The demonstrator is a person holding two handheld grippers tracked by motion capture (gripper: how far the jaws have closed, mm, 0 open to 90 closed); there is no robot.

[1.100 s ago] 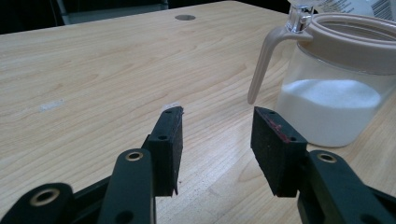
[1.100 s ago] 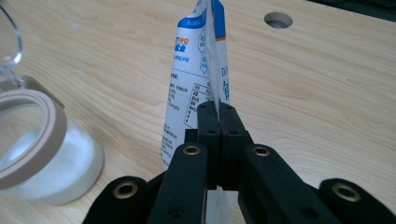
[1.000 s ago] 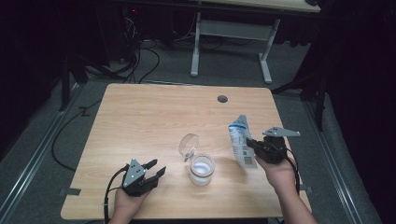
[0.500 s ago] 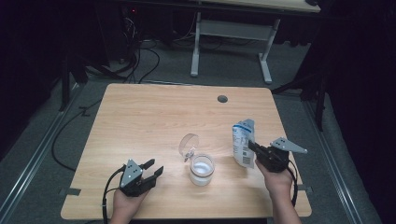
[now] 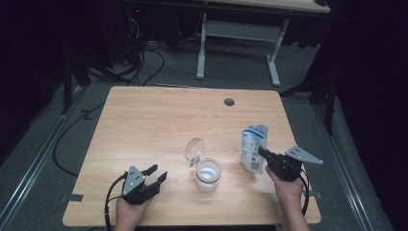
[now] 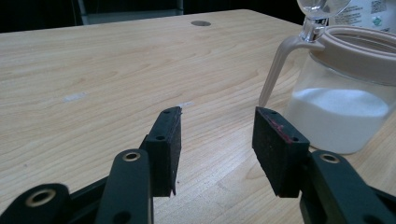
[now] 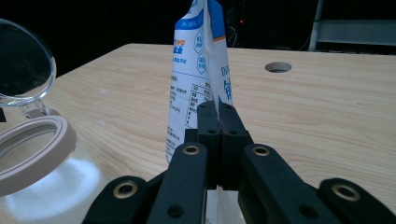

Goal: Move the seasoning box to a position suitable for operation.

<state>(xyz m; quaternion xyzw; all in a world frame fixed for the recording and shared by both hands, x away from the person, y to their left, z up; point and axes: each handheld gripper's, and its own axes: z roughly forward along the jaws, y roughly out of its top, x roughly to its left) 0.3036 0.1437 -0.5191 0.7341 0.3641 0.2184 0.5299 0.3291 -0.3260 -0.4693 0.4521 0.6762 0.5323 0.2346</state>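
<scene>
Hands come in from the near edge of the wooden table (image 5: 144, 125), each holding a black gripper. Left of the jar (image 5: 208, 174) sits the left gripper (image 5: 156, 173), low over the wood. Its two jaws are spread apart, and between them is bare table. In the left gripper view the jar stands just past the right-hand jaw, not touching it.

The jar is clear glass with a tan rim. White powder fills its lower part. Its round clear lid (image 5: 194, 149) is flipped up and stands open on the far side of the jar.

Right of the jar stands a white and blue pouch (image 5: 252, 148) with small print on it. It is upright, near the jar but apart from it. The right gripper (image 5: 262, 152) comes at the pouch from the right. Its jaws are pressed tight together on the thin side edge of the pouch, pinching it.

Far behind the jar, a small round hole (image 5: 229, 102) shows in the table top.
</scene>
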